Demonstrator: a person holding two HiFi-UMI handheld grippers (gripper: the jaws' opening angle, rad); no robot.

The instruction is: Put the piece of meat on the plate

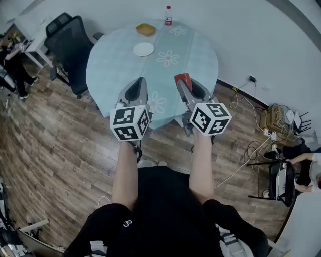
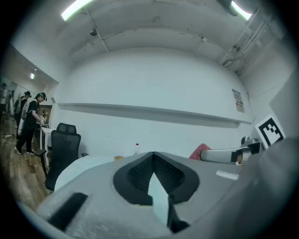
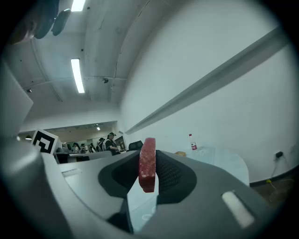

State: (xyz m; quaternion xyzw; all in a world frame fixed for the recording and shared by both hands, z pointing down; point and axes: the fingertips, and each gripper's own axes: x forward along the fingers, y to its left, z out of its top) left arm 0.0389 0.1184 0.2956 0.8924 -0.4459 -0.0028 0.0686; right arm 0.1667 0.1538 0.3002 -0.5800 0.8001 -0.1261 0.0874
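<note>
The piece of meat (image 1: 182, 78), a flat red slab, stands on edge between the jaws of my right gripper (image 1: 183, 83), which is shut on it. In the right gripper view the meat (image 3: 147, 163) pokes up above the dark pads (image 3: 173, 175). The left gripper view catches the meat (image 2: 200, 151) at the tip of the right gripper. The white plate (image 1: 144, 49) lies empty on the far half of the round table (image 1: 110, 60), well ahead of both grippers. My left gripper (image 1: 136, 91) hovers over the table's near edge, its tips (image 2: 153, 156) meeting with nothing held.
A brown bread-like thing (image 1: 146, 29) and a red-capped bottle (image 1: 168, 15) stand at the table's far edge. A black office chair (image 1: 70, 40) is at the table's left. Cables and a rack (image 1: 273, 150) lie on the floor at right. People stand at the far left (image 1: 12, 60).
</note>
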